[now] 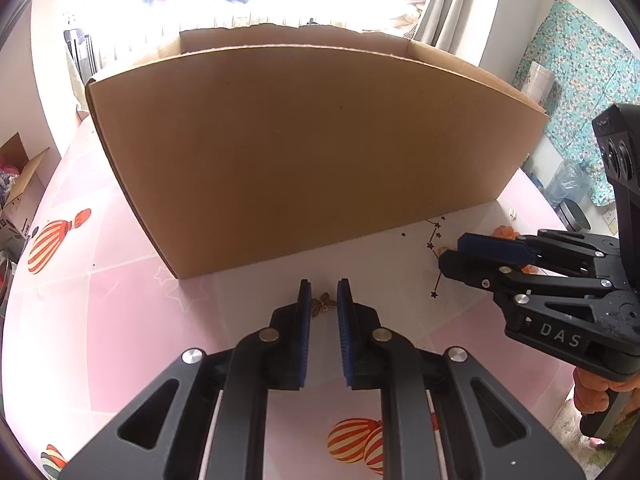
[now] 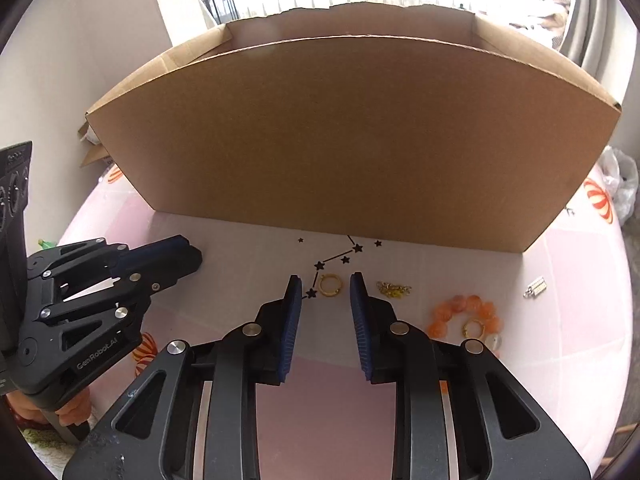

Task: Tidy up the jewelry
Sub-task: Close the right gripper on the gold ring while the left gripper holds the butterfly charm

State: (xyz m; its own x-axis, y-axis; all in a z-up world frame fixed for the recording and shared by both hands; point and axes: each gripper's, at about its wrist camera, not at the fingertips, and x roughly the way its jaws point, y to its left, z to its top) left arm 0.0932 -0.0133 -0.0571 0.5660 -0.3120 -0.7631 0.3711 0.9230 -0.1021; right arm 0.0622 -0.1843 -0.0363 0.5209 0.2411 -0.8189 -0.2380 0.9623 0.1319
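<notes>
The left gripper (image 1: 324, 292) stands nearly clenched around a small bronze butterfly charm (image 1: 322, 305) lying flat on the counter (image 1: 120, 300), contact unclear. The right gripper (image 2: 326, 286) is released, straddling a gold ring (image 2: 330, 285) lying flat before the cardboard box (image 2: 352, 140).

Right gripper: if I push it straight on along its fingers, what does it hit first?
Most likely the gold ring lying on the table, just ahead between the right gripper fingertips; beyond it stands the cardboard box. Depth is uncertain.
</notes>
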